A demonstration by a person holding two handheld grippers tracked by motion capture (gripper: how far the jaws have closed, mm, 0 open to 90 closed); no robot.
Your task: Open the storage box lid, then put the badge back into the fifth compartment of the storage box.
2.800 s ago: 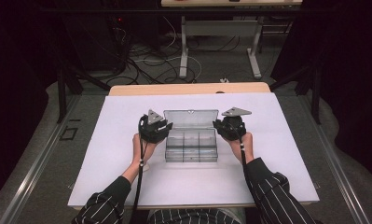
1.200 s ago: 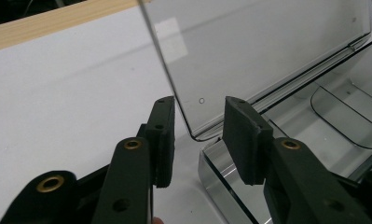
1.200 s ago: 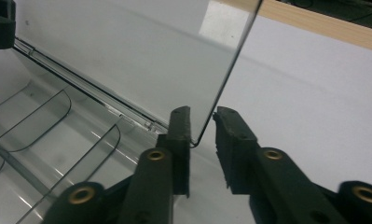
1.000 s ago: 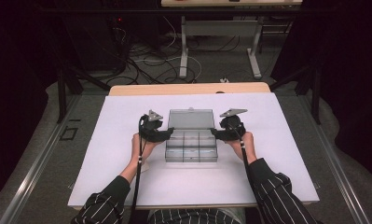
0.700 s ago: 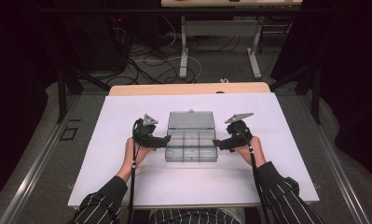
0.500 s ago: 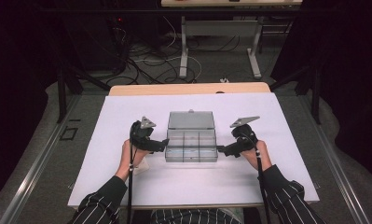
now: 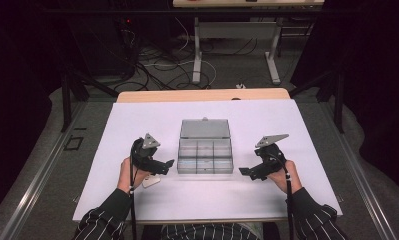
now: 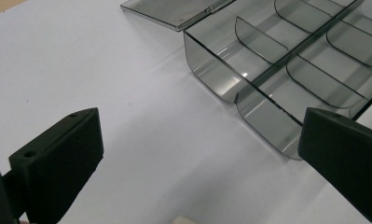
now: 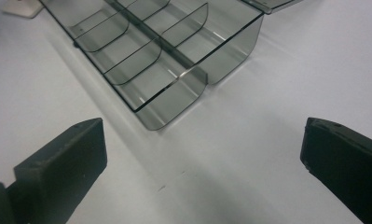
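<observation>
A clear smoky-grey compartment box (image 7: 205, 156) lies in the middle of the white table, empty, with its lid (image 7: 205, 128) folded flat behind it. My left gripper (image 7: 167, 165) rests just left of the box, jaws open and pointing at its near left corner (image 8: 263, 116). My right gripper (image 7: 244, 171) sits a short way off the box's right side, jaws wide open and holding nothing. The box's near right corner (image 9: 174, 107) lies ahead of the right jaws in the right gripper view. Neither gripper touches the box.
A small white object (image 7: 151, 181) lies on the table by the left hand, and it is seen again as the white object (image 9: 20, 7) beyond the box. The white table sheet (image 7: 137, 125) has bare room all around. Cables and table legs (image 7: 197, 55) stand beyond the far edge.
Both grippers have drawn back from the box's sides, outward and toward the person. The right one moved farther out. The box has stayed in place.
</observation>
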